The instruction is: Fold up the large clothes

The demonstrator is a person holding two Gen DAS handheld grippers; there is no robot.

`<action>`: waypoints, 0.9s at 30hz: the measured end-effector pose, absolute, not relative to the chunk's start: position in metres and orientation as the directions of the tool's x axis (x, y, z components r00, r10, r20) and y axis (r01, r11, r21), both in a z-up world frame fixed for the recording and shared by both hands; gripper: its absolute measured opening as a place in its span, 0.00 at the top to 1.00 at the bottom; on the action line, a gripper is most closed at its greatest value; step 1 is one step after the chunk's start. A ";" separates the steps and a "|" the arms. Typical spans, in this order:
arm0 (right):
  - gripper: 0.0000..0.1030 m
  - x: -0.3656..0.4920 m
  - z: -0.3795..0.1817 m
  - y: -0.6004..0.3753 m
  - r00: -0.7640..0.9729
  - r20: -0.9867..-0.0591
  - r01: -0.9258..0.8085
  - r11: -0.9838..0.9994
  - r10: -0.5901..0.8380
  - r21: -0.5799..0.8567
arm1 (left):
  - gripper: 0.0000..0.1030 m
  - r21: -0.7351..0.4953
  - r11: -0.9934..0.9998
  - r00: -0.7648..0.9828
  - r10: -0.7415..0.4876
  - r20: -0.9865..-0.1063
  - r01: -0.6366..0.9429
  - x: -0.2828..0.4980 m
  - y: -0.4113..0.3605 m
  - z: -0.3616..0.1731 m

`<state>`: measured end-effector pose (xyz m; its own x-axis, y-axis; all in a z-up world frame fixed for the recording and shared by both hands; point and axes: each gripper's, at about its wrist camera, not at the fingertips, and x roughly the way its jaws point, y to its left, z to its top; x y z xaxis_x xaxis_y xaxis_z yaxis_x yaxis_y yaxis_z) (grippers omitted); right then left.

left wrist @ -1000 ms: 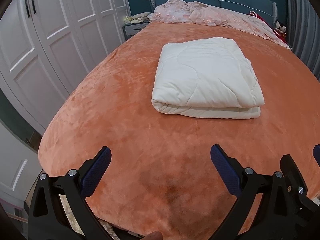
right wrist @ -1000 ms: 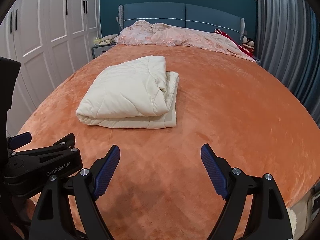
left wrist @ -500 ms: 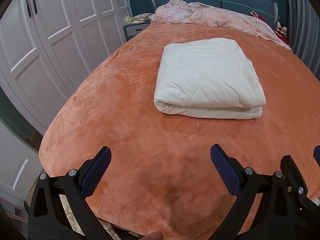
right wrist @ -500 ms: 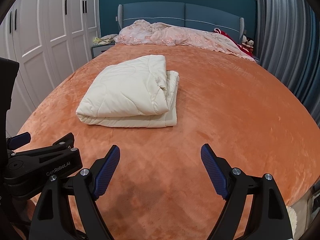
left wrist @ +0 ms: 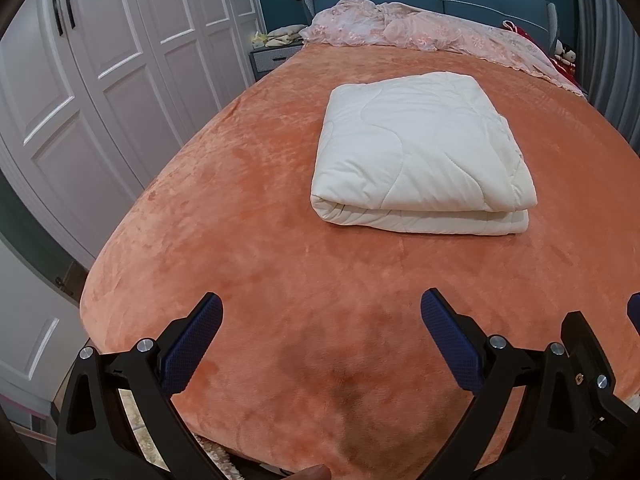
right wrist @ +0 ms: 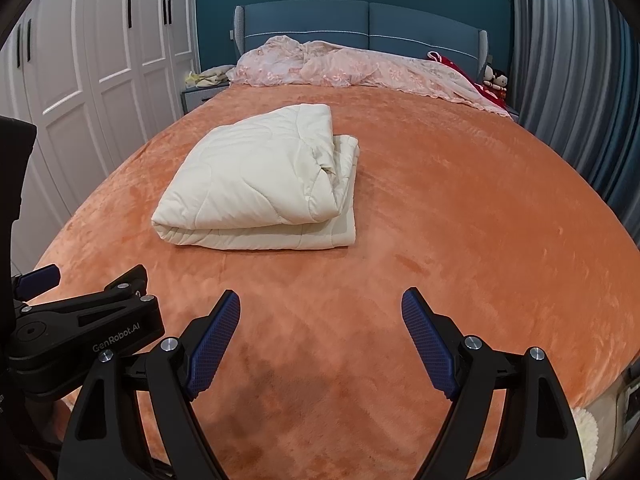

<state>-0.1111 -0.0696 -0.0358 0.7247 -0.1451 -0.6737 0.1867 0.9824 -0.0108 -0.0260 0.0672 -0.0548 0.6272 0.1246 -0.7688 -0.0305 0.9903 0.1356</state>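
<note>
A cream quilted duvet (left wrist: 420, 152) lies folded into a thick rectangle in the middle of the orange bed (left wrist: 280, 264); it also shows in the right wrist view (right wrist: 260, 184), its loose layered edges facing right. My left gripper (left wrist: 322, 320) is open and empty, held above the foot of the bed, well short of the duvet. My right gripper (right wrist: 321, 312) is open and empty too, beside the left one, whose body (right wrist: 80, 328) shows at the left of the right wrist view.
A pink floral cover (right wrist: 360, 68) is bunched along the blue headboard (right wrist: 360, 20). White wardrobe doors (left wrist: 100, 80) line the left side, with a nightstand (left wrist: 272, 56) beyond. Grey curtains (right wrist: 572, 80) hang on the right. The bed's foot edge is just below the grippers.
Both views have shifted only slightly; the duvet sits a touch lower and nearer in frame. Both grippers stay open and empty.
</note>
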 end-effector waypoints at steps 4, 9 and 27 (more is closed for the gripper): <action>0.21 -0.111 -0.036 -0.070 0.724 -0.674 0.188 0.982 -0.144 -0.009 | 0.06 0.137 0.990 0.627 0.126 -0.769 -0.032 -0.026 0.067 -0.056; 0.21 -0.111 -0.036 -0.071 0.725 -0.674 0.185 0.983 -0.143 -0.009 | 0.06 0.138 0.990 0.626 0.130 -0.769 -0.036 -0.025 0.068 -0.056; 0.21 -0.112 -0.037 -0.071 0.724 -0.675 0.186 0.983 -0.143 -0.009 | 0.06 0.142 0.989 0.627 0.133 -0.767 -0.037 -0.026 0.068 -0.057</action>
<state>-0.1116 -0.0707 -0.0368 0.7240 -0.1431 -0.6748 0.1855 0.9826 -0.0092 -0.0256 0.0680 -0.0572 0.6272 0.1332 -0.7674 -0.0366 0.9892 0.1418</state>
